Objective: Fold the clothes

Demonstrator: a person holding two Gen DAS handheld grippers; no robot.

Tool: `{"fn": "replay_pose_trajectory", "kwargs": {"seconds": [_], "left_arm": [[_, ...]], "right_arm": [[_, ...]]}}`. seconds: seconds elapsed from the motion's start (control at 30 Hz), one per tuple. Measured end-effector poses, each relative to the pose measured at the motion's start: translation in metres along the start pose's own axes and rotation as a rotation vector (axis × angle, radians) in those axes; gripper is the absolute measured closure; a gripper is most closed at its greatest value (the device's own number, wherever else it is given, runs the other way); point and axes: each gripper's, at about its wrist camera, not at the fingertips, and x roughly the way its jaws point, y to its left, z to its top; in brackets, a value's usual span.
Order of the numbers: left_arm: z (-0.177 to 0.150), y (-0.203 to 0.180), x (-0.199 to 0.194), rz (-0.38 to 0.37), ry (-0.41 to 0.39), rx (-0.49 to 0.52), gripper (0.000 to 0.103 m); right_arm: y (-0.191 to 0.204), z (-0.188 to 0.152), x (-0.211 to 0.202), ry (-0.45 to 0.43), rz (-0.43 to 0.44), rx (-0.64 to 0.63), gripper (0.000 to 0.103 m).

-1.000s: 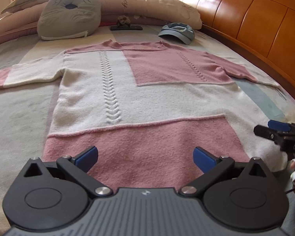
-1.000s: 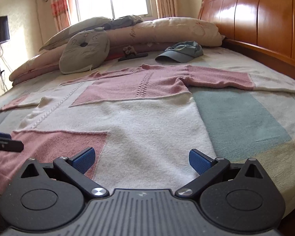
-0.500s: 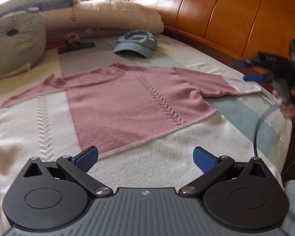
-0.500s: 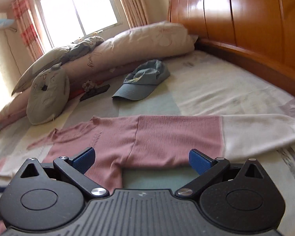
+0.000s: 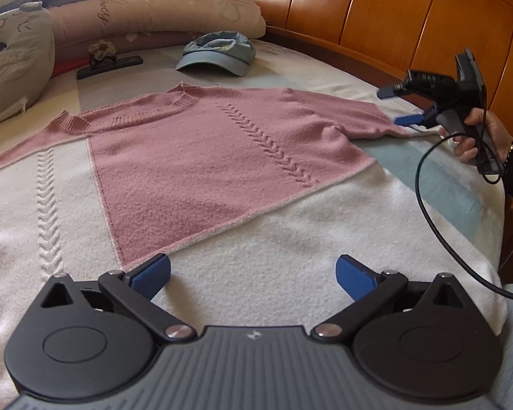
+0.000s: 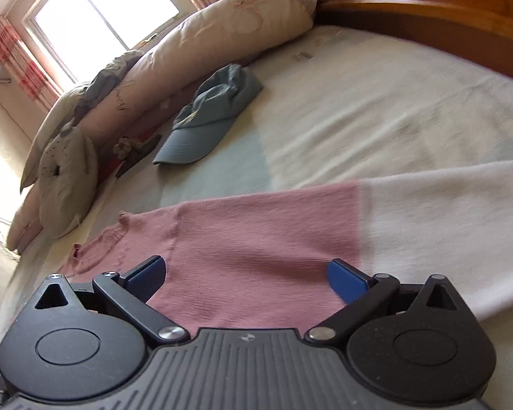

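Lying flat on the bed, a soft, limp knit sweater beyond the wide-open, empty left gripper; at 12 o'clock of the right gripper, equally spread and empty, its sleeve, probably best pinched near the cuff.

The right gripper has moved from hem to the sweater sleeve.

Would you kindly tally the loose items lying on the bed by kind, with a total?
Sweater: 1
Cap: 1
Long pillow: 1
Cat-face cushion: 1
Dark flat item with a flower ornament: 1
Total: 5
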Motion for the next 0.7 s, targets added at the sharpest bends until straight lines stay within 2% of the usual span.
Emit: {"fn": "replay_pose_trajectory", "kwargs": {"seconds": [0.2, 0.43, 0.57, 0.63, 0.7], "left_arm": [[0.002, -0.009, -0.003, -0.02, -0.021, 0.024, 0.001], [0.001, -0.015, -0.001, -0.021, -0.028, 0.049, 0.001], [0.0, -0.016, -0.001, -0.007, -0.022, 0.055, 0.001], [0.001, -0.016, -0.005, -0.008, -0.036, 0.055, 0.001], [0.003, -0.016, -0.01, -0.02, -0.052, 0.049, 0.001]], "right_arm": [[-0.026, 0.009, -0.024, -0.087, -0.182, -0.025, 0.0], [-0.042, 0.014, 0.016, -0.038, -0.509, -0.234, 0.0], [-0.06, 0.031, 0.008, -0.066, -0.589, -0.039, 0.0], [-0.045, 0.03, 0.005, -0.045, -0.525, -0.042, 0.0], [-0.016, 0.02, 0.007, 0.0, -0.457, -0.132, 0.0]]}}
